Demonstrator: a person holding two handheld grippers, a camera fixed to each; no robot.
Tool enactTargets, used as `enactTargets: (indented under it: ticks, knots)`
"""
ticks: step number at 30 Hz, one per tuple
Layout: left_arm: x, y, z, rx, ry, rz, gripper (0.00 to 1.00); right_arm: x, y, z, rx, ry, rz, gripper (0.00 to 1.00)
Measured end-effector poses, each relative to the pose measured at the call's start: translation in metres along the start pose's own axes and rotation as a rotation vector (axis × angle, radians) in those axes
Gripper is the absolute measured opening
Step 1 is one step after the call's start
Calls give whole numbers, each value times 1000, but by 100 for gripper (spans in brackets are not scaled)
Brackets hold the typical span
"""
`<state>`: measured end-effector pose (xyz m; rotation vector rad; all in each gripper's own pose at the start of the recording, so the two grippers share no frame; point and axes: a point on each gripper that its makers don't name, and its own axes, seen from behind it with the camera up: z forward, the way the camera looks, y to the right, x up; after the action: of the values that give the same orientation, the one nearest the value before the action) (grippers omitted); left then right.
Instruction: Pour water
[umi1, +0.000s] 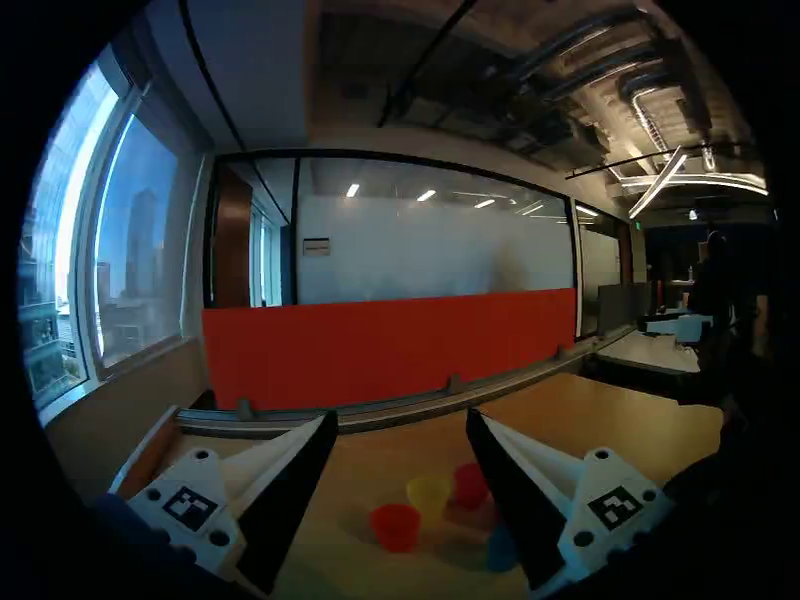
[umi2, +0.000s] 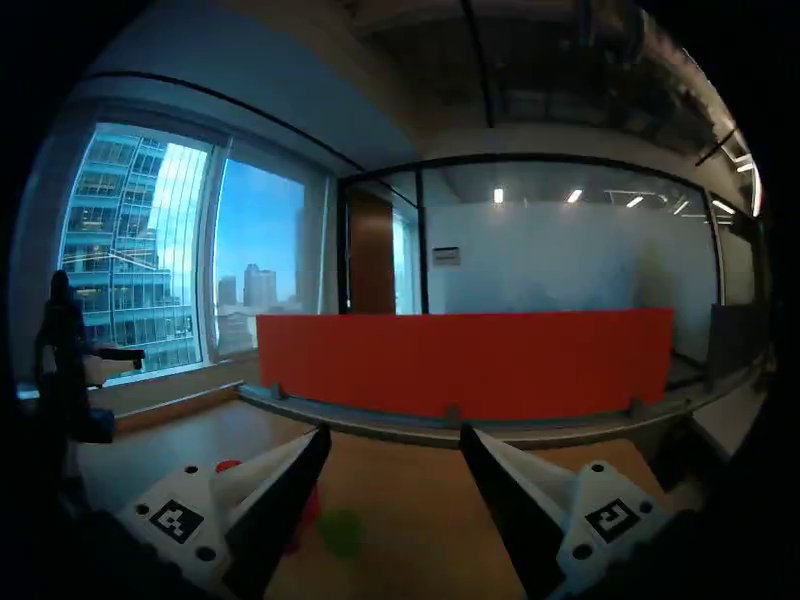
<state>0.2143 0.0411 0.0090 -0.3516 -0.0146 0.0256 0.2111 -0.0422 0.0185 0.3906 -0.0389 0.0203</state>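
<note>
- Choosing the cup to pour from seems to be the step in hand. In the left gripper view a red cup (umi1: 396, 525), a yellow cup (umi1: 428, 494), a pink-red cup (umi1: 470, 484) and a blue cup (umi1: 500, 548) stand close together on the near part of the wooden table (umi1: 600, 410).
- The left gripper (umi1: 400, 420) is spread wide and holds nothing. The right gripper (umi2: 394, 432) also gapes empty, with a green cup (umi2: 342, 532) near it on the table.
- A good grasp would likely mean bringing one gripper squarely around a single cup without nudging its neighbours, then keeping it upright until it is over the receiving cup.
- I cannot tell whether any cup holds water.
- The blue cup is half hidden behind a finger, and so is a red object (umi2: 306, 510) in the right gripper view.
- The far right of the room is too dim to make out.
</note>
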Motion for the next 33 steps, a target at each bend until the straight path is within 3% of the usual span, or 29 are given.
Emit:
enactTargets:
  ticks: [9, 15, 21, 33]
  knots:
    - [3, 23, 0, -122, 9, -9, 95, -2, -14, 4, 58, -25, -33, 100]
    - [-8, 30, 0, -151, -21, 12, 95, -9, -26, 8, 100, -62, -48, 100]
    - [-16, 44, 0, -215, -39, 13, 95, -10, -39, 10, 154, -88, -51, 100]
    - [-45, 55, 2, -277, -106, 28, 95, -31, -43, 15, 194, -166, -81, 100]
